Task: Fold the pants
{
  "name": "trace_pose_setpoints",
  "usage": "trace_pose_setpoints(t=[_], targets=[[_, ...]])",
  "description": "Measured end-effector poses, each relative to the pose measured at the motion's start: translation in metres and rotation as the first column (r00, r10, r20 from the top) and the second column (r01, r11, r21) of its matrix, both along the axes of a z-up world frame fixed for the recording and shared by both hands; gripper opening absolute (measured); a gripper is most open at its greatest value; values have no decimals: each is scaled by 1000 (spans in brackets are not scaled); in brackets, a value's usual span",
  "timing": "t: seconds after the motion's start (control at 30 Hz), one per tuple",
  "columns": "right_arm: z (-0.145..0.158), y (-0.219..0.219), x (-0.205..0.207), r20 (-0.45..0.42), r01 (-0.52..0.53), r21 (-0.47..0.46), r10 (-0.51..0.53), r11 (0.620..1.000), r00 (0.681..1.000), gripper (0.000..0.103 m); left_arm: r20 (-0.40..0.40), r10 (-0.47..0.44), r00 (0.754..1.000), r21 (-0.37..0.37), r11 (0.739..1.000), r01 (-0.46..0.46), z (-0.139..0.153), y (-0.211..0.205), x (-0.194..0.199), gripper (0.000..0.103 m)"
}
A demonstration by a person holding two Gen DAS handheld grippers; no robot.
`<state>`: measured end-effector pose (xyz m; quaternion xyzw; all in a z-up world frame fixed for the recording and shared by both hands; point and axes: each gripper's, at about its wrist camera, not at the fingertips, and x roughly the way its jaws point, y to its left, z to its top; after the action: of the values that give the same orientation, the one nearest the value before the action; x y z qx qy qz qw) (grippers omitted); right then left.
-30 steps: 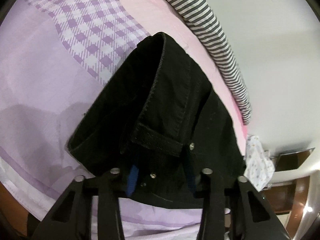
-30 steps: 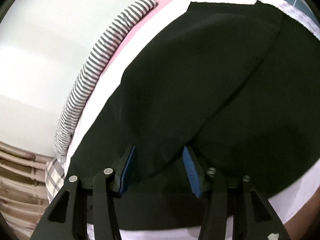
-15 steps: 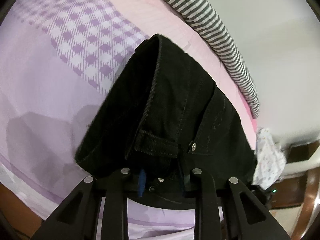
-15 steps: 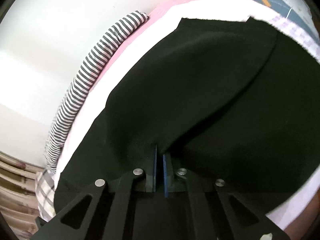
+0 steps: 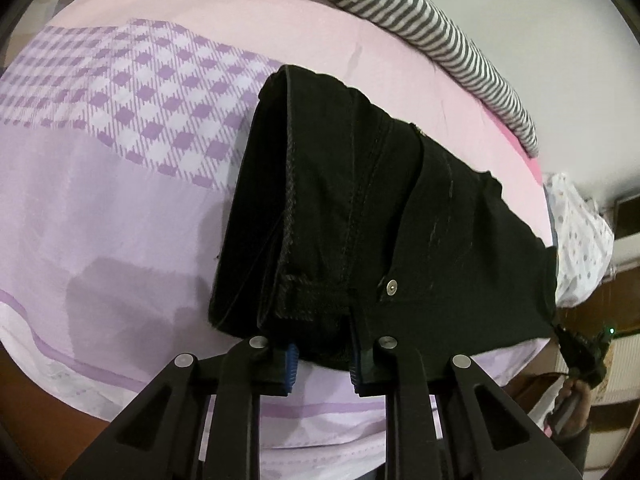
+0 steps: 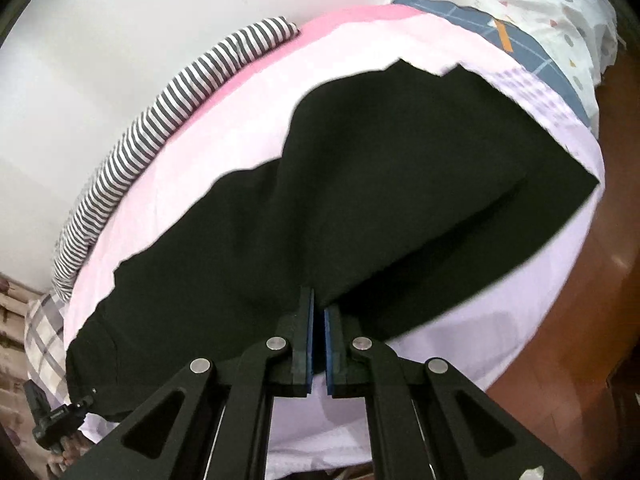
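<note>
The bed sheet (image 5: 120, 208), pink with a lilac checked panel, fills both views, with a striped cloth (image 5: 420, 28) rolled along its far edge by the wall. The black pants (image 5: 360, 208) lie across the sheet, waistband end bunched and lifted, legs spread flat in the right wrist view (image 6: 360, 208). Compared with a second ago, the right gripper (image 6: 319, 344) has gone from wide apart to pinched tight on a fold of leg fabric, and that fabric now rises off the sheet. The left gripper (image 5: 322, 360) has narrowed too; its jaws are closing on the thick waistband, which sits between the blue pads (image 5: 291, 364).
</note>
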<state>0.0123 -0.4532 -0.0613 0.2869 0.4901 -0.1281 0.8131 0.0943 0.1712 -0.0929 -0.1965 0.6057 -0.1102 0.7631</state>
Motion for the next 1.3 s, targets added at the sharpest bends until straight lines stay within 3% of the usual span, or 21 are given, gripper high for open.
trace_pose_setpoints(t=[0.1, 0.23, 0.33, 0.57, 0.83, 0.93, 1.07, 1.17, 1.3], targets=[[-14, -3, -1, -29, 12, 26, -12, 1000, 1000, 3, 10, -20, 1000, 12, 1000, 20, -1, -1, -1, 20], [-28, -4, 3, -61, 11, 35, -9, 999, 998, 3, 54, -68, 996, 99, 993, 62, 3, -16, -4, 21], [-29, -8, 3, -53, 23, 67, -19, 997, 998, 5, 89, -90, 992, 146, 986, 76, 7, -24, -5, 25], [-29, -13, 2, -30, 41, 129, -38, 991, 999, 8, 139, -118, 983, 180, 979, 92, 21, -30, -18, 34], [-38, -35, -1, 7, 103, 214, -107, 971, 994, 14, 204, -287, 936, 328, 921, 211, 49, -57, -52, 38], [-40, -48, -1, 24, 128, 246, -138, 961, 990, 14, 286, -368, 885, 307, 910, 279, 66, -90, -55, 38], [-39, -66, 0, 38, 156, 288, -174, 945, 984, 14, 369, -491, 789, 276, 869, 411, 77, -154, -45, 40], [-34, -78, 2, 51, 163, 286, -185, 944, 981, 14, 389, -582, 714, 253, 813, 524, 72, -211, -37, 40], [-35, -92, 6, 54, 174, 308, -199, 935, 978, 14, 370, -703, 608, 234, 704, 671, 56, -290, -41, 40]])
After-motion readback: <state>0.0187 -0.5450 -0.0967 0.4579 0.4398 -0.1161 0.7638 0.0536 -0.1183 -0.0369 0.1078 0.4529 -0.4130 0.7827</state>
